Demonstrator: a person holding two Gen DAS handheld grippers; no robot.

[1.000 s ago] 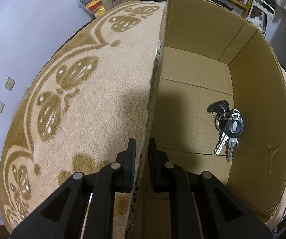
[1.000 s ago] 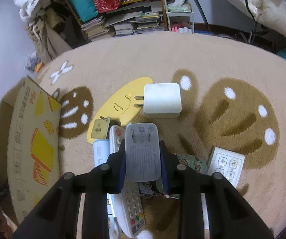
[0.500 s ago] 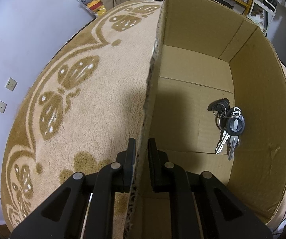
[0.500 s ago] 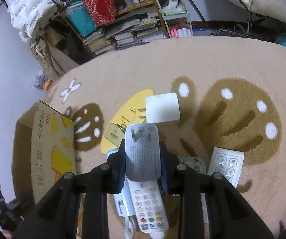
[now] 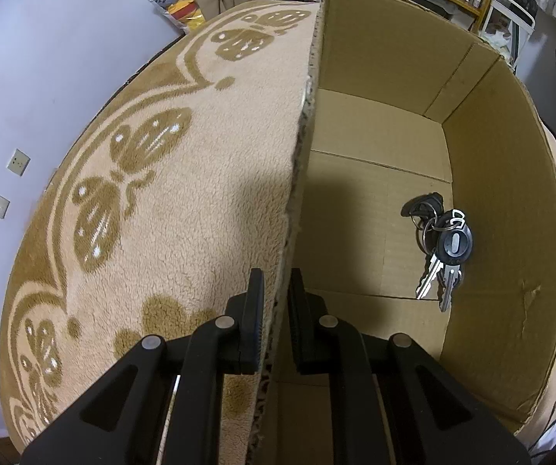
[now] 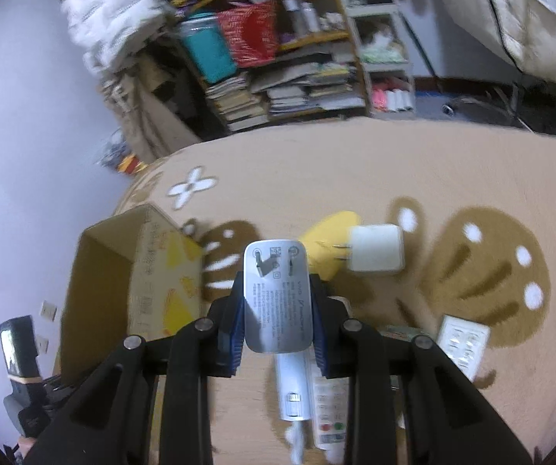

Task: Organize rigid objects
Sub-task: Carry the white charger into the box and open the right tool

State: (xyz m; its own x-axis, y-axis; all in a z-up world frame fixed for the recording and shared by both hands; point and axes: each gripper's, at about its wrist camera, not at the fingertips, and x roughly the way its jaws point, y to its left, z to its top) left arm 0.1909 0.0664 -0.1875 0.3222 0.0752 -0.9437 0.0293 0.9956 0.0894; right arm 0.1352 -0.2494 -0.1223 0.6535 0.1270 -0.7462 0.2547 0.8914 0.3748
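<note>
My left gripper (image 5: 276, 294) is shut on the near wall of the open cardboard box (image 5: 305, 124); one finger is outside, one inside. A bunch of keys (image 5: 442, 246) lies on the box floor at the right. My right gripper (image 6: 278, 302) is shut on a grey plug adapter (image 6: 277, 296) and holds it above the rug. The box (image 6: 123, 283) shows to its left in the right wrist view. On the rug lie a white charger (image 6: 377, 248), a yellow flat piece (image 6: 326, 240), a white remote (image 6: 330, 407), a white tube-like item (image 6: 291, 385) and a white button panel (image 6: 464, 343).
The beige patterned rug (image 5: 161, 201) covers the floor. A wall (image 5: 45, 58) stands at the left. Cluttered shelves with books and bins (image 6: 278, 58) stand beyond the rug. The other hand-held gripper's body (image 6: 18, 352) shows at the lower left of the right wrist view.
My right gripper has lifted the grey adapter up from the pile and tilted back; the box now shows closer on its left. My left gripper keeps its hold on the box wall.
</note>
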